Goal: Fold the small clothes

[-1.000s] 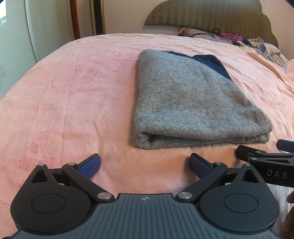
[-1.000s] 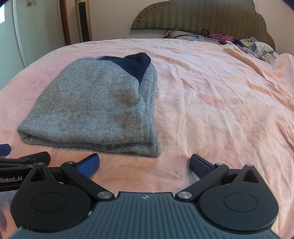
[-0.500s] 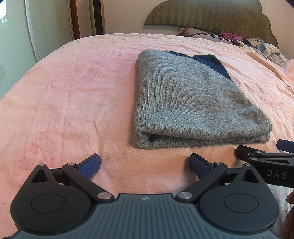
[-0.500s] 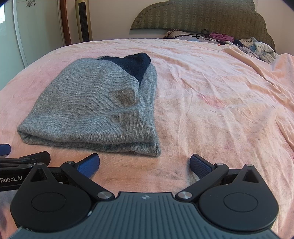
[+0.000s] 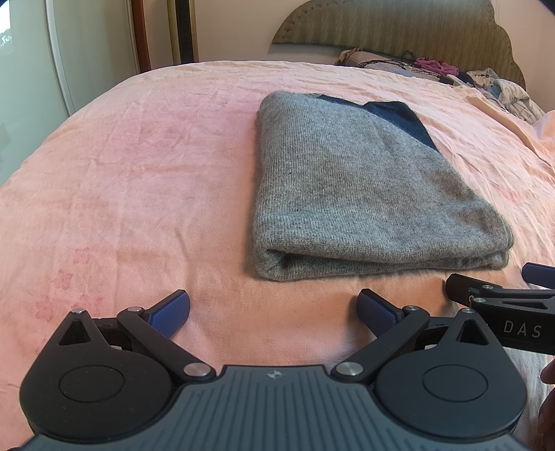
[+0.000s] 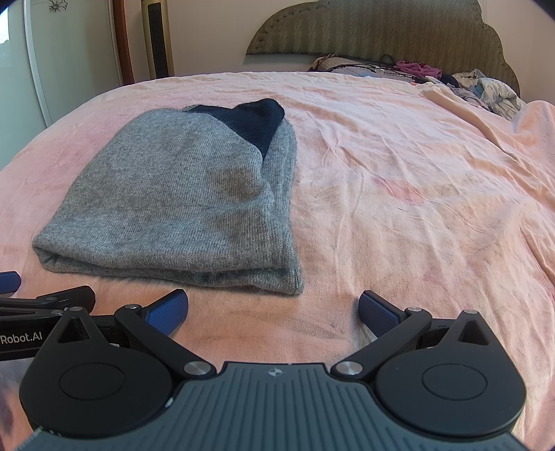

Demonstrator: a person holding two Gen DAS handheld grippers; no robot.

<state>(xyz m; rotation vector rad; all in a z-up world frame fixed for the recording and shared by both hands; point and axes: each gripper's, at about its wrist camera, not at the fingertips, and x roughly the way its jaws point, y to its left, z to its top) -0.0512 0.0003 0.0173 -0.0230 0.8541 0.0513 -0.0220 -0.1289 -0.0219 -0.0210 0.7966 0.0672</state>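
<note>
Fingers (image 5: 170,314) of the left gripper (image 5: 273,310) stand spread wide with nothing between them, and the right gripper (image 6: 274,310) is the same, its blue pads parted over bare sheet. Both hover low at the near edge of the bed (image 5: 121,180), side by side, just short of the clothing.

From where I stand, the pink bedsheet (image 6: 416,194) is the biggest hazard: it is loose and creased, so a finger sliding under the garment could pinch sheet along with knit and drag the whole bundle askew.

Next is the grey sweater (image 5: 347,194) itself, lying folded in a thick rectangle in the middle of the bed, its rolled edge facing the grippers. It looks soft and heavy; I judge that a grip on only the top layer would peel the fold open, and uneven lifts by the two sides would skew it.

A dark blue part (image 6: 249,119) pokes out at the far end and could slip further out if the stack is tipped.

Smallest, the pile of clothes (image 6: 485,88) by the headboard (image 6: 381,31) is well apart and poses little risk.
</note>
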